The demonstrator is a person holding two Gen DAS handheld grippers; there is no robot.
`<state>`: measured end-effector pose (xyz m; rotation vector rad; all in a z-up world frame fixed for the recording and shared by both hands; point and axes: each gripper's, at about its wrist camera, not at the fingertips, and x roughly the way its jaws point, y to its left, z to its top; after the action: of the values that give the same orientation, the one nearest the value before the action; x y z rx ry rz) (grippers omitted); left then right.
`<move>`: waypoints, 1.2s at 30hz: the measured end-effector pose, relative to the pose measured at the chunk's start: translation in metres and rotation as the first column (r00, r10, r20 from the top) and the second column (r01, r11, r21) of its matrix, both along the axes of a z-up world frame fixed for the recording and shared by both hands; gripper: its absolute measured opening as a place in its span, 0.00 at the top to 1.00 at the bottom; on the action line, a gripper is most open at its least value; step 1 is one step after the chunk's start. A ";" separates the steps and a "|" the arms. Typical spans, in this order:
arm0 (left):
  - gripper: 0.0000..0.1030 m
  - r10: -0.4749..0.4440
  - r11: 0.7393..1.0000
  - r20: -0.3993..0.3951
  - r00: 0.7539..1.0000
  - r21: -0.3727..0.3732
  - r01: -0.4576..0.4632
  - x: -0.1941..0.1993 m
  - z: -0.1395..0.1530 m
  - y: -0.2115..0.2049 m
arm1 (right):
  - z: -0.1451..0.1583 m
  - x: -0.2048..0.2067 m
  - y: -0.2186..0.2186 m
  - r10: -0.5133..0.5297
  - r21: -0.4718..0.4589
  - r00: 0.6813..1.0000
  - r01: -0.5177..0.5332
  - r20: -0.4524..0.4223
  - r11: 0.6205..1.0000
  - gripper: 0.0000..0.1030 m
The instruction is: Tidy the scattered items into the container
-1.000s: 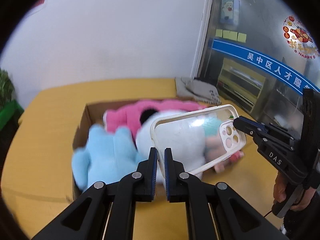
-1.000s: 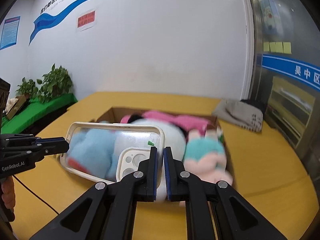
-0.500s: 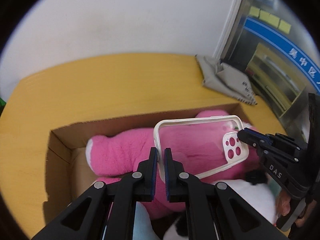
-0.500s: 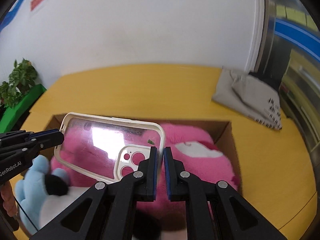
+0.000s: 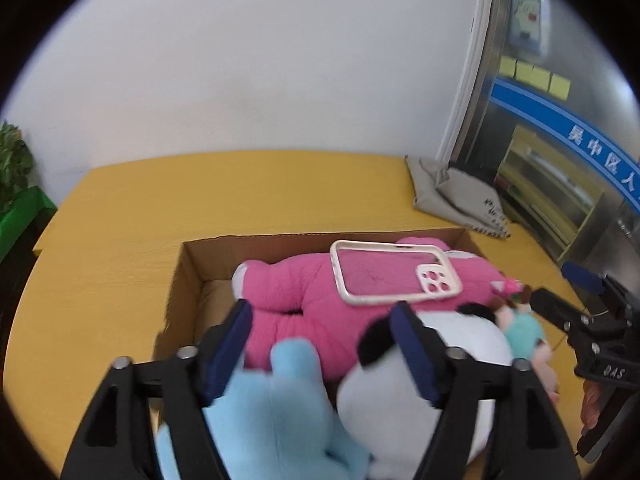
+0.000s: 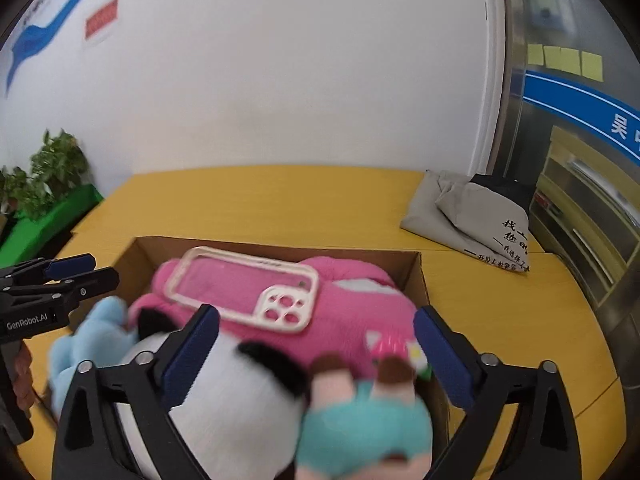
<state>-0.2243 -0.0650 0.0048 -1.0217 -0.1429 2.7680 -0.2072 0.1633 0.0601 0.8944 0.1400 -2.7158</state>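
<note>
- The cardboard box (image 5: pixel 188 276) sits on the yellow worktop (image 5: pixel 120 240), packed with soft toys.
- The clear phone case (image 5: pixel 394 274) with a cream rim lies flat on the pink plush (image 5: pixel 296 292) inside the box, toward the box's far wall; its camera cut-out faces the box's right end. No jaws touch it.
- The left gripper (image 5: pixel 324 344) hangs over the near side of the box with its jaws spread wide and nothing between the blue pads.
- The right gripper (image 6: pixel 316 352) is also over the near side of the box, jaws wide apart and empty.
- Nearer than the pink plush in the box lie a light blue plush (image 5: pixel 276 412), a white plush with black ears (image 5: pixel 420 384), and a small doll in teal (image 6: pixel 364 420) at the box's right end.
- A grey cloth bag (image 6: pixel 476 220) rests on the worktop beyond the box's right corner, well apart from it.
- A green plant (image 6: pixel 44 176) stands past the worktop's left edge, far from the box.
</note>
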 end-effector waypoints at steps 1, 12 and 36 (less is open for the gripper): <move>0.23 0.004 1.000 -0.016 1.000 -0.001 -0.004 0.021 0.005 -0.001 | 0.005 0.021 0.001 0.019 -0.012 1.000 -0.019 -0.014 1.000 0.00; 0.23 0.022 1.000 -0.079 0.997 -0.015 -0.023 0.196 0.009 0.027 | 0.008 0.203 -0.003 0.077 0.047 0.988 -0.071 -0.136 0.996 0.00; 0.23 0.065 0.998 -0.055 0.996 0.023 -0.064 0.260 -0.027 0.036 | -0.023 0.258 0.011 0.047 0.072 0.993 -0.039 -0.107 0.997 0.00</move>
<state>0.0354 -0.0288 -0.0218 -0.9504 -0.2005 2.8437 0.0508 0.1743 0.0370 0.7525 0.2743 -2.7345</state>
